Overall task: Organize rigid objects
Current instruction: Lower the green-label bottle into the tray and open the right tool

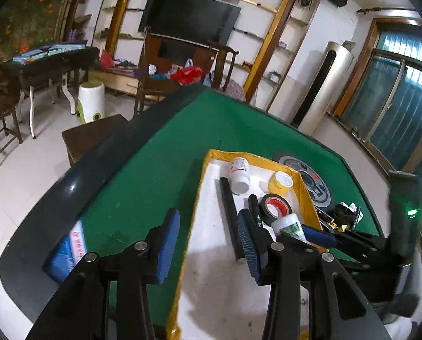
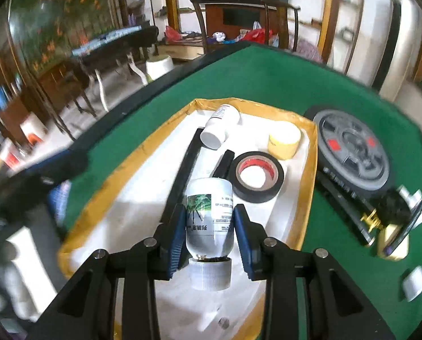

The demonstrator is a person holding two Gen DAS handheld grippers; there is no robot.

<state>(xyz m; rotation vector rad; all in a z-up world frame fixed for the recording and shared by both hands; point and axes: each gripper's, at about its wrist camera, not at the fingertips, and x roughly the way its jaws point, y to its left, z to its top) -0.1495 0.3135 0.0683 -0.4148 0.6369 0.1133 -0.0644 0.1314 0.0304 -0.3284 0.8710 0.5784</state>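
Observation:
A shallow white box with a yellow taped rim (image 1: 199, 192) (image 2: 126, 170) lies on the green table. In it are a white pill bottle (image 1: 239, 174) (image 2: 219, 127), a yellow tape roll (image 1: 280, 182) (image 2: 284, 140), a black tape roll (image 1: 276, 205) (image 2: 256, 177), a long black rod (image 1: 230, 218) (image 2: 187, 170) and a black marker (image 2: 223, 164). My right gripper (image 2: 209, 226) is shut on a white bottle with a green label (image 2: 211, 215) (image 1: 289, 226), cap toward the camera, above the box. My left gripper (image 1: 208, 245) stands open and empty over the box's left rim.
A grey weight plate (image 1: 310, 181) (image 2: 352, 147) lies right of the box, with a black tool and yellowish items (image 2: 352, 204) in front of it. A blue packet (image 1: 69, 252) sits near the table's left edge. A small white object (image 2: 415, 282) lies at the right.

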